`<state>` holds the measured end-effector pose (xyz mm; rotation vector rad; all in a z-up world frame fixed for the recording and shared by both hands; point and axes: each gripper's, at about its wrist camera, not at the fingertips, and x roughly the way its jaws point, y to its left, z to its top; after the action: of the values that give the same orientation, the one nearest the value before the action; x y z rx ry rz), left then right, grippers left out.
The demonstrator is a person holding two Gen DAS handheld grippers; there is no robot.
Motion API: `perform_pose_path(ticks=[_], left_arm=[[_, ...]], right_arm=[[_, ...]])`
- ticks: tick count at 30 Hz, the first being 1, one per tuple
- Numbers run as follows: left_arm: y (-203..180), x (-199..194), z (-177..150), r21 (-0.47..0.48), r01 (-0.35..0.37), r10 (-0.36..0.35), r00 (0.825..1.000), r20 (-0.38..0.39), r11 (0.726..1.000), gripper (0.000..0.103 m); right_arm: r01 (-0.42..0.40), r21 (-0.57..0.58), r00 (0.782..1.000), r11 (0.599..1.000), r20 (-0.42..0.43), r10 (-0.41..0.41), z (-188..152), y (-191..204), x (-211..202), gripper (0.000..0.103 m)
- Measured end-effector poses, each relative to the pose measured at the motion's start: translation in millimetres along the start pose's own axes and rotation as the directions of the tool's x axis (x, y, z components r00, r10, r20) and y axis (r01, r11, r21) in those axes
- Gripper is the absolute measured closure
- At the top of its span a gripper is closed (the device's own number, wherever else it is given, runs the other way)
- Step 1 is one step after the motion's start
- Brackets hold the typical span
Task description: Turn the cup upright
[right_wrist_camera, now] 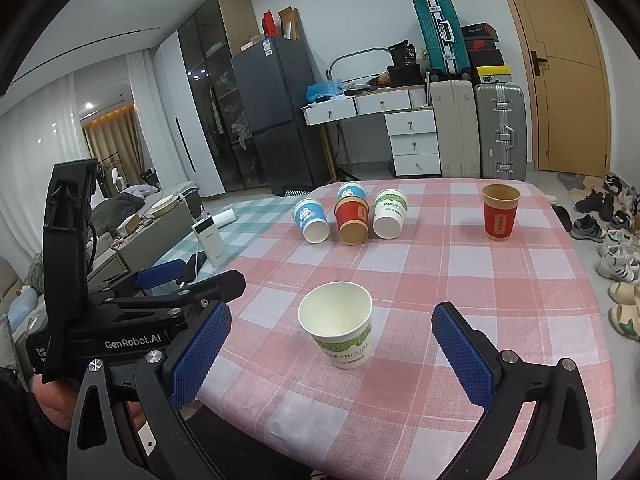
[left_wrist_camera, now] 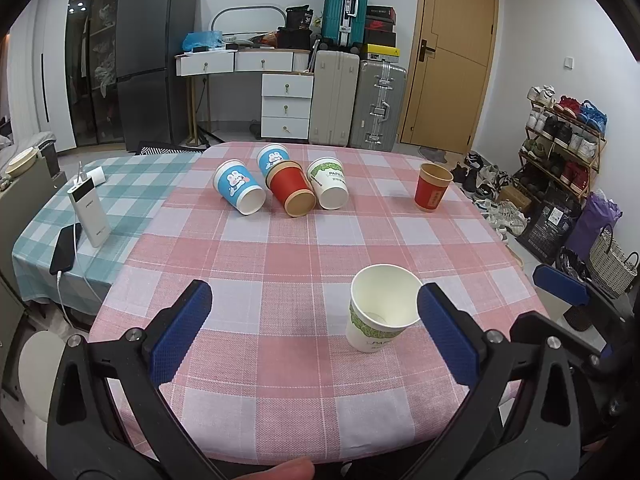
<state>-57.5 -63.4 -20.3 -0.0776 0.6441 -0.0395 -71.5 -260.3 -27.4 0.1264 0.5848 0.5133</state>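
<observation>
A white-and-green paper cup stands upright near the table's front; it also shows in the right wrist view. A red cup stands upright at the far right. At the far middle, a blue bunny cup, a red cup and a white-green cup lie on their sides, mouths toward me. A second blue cup sits behind them. My left gripper is open and empty, the near cup by its right finger. My right gripper is open and empty, the cup between its fingers, untouched.
The table has a pink checked cloth; a lower table with a teal checked cloth at left holds a white power bank and a phone. The left gripper's body shows at left in the right wrist view. Shoes lie right.
</observation>
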Motion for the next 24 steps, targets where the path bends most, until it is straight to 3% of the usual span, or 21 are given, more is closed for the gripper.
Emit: perform_pose_path(ticks=[24], left_arm=[[0.6,-0.5,-0.8,0.000,0.001,-0.001,1.000,0.001,1.000,0.000]], right_arm=[[0.002,0.003,1.000,1.000,0.000,-0.002,-0.7,-1.0,0.3,0.000]])
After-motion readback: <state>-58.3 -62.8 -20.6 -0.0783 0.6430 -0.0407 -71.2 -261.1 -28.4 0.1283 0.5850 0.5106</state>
